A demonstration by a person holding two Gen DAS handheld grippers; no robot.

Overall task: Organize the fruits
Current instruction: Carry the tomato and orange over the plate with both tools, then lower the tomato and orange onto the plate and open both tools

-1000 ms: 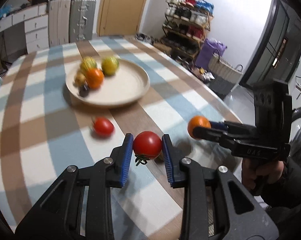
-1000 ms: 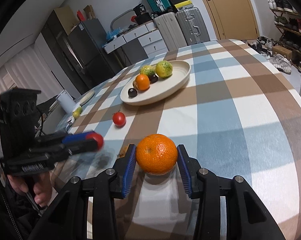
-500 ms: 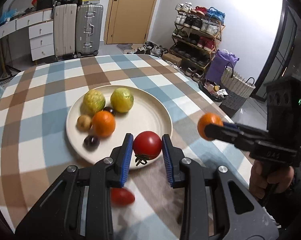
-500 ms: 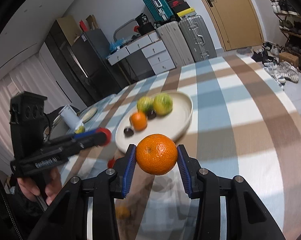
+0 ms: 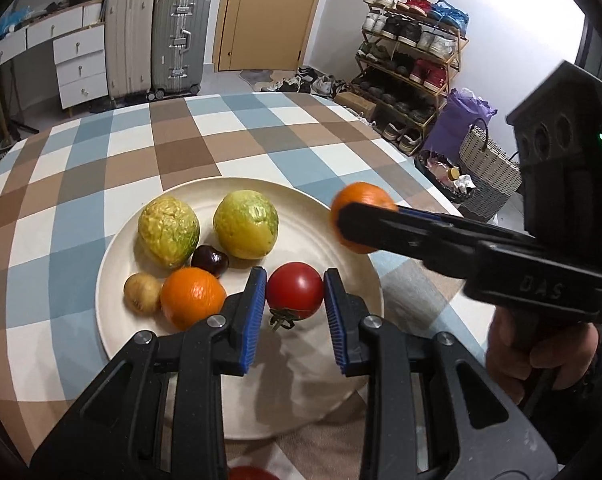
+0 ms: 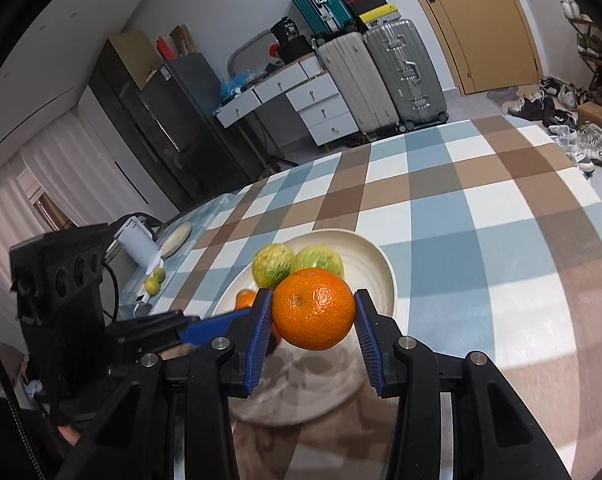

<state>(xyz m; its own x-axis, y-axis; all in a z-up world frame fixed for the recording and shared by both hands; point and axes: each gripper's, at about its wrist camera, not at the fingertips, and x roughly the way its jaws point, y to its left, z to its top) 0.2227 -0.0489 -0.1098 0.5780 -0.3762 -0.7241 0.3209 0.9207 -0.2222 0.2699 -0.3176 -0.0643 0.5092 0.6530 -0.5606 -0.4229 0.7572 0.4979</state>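
A red tomato [image 5: 295, 290] is clamped between the blue pads of the left gripper [image 5: 295, 296], held above the near part of the cream plate [image 5: 117, 248]. An orange [image 6: 313, 314] is pinched across its widest part by the right gripper [image 6: 313, 320], over the plate's right rim. The tomato is judged soft and easily bruised; a light squeeze is advised. The orange is judged firmer, its peel offering grip. Both are likely to roll once released.

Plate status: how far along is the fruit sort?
Done: the plate already holds two green fruits, an orange, a dark fruit and a small yellowish one. In hand: left gripper grips a tomato, right gripper a second orange, both above the plate. Left: release both; another red fruit shows at the bottom edge.
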